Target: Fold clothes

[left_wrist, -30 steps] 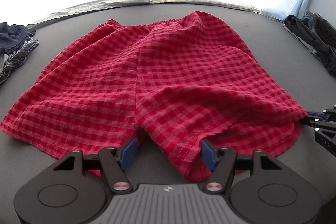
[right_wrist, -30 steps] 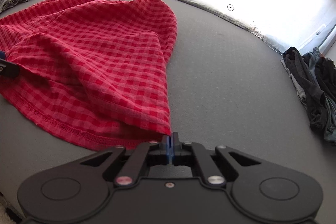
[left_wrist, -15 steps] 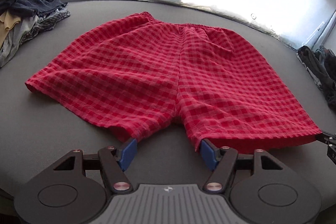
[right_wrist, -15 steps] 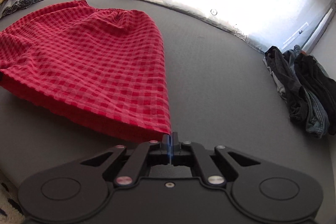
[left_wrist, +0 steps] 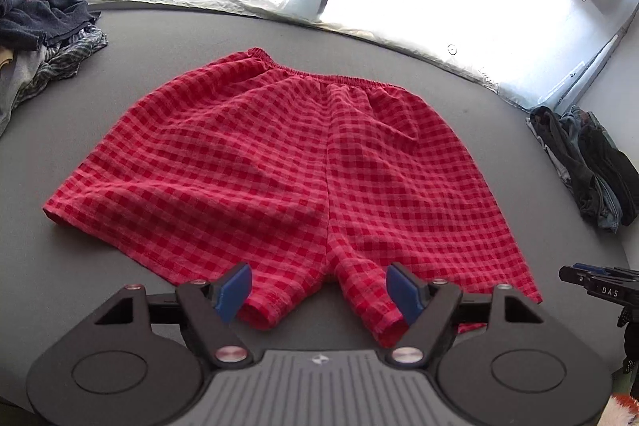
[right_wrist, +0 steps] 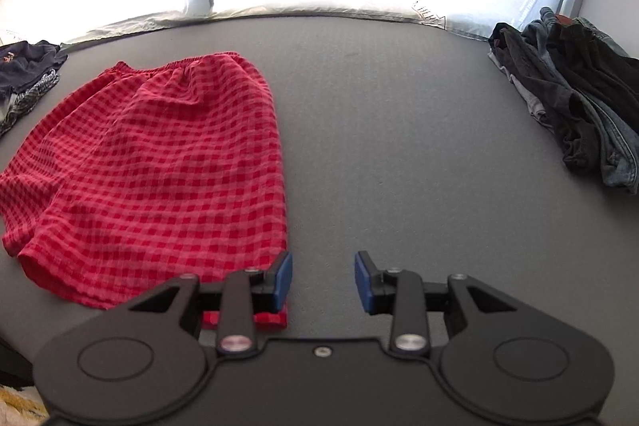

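Shorts (left_wrist: 303, 162), red gingham, are lying flat on the grey desk (left_wrist: 120, 286), waistband toward the far edge, both leg hems toward the cameras. Far edge of desk is running along a crinkled white sheet (left_wrist: 207, 0) under bright windows. Open grey surface is showing to the R of the shorts, wide, up to a dark clothes pile (right_wrist: 579, 98) at the R rim. Second pile, dark and striped items (left_wrist: 36, 34), is sitting at the far L corner, well apart from the shorts. Narrower bare strip is lying L of the shorts.

Left tongs (left_wrist: 319, 290) are standing wide open, nothing gripped; blue pads are straddling the crotch gap, each pad just over an inner leg hem. Contact w/ fabric: cannot tell.

Right tongs (right_wrist: 323, 282) are also spread wide, holding nothing. In the right wrist view its L pad is sitting at the R leg's outer hem corner, w/ a bit of hem showing beneath that finger; R pad is over bare desk.
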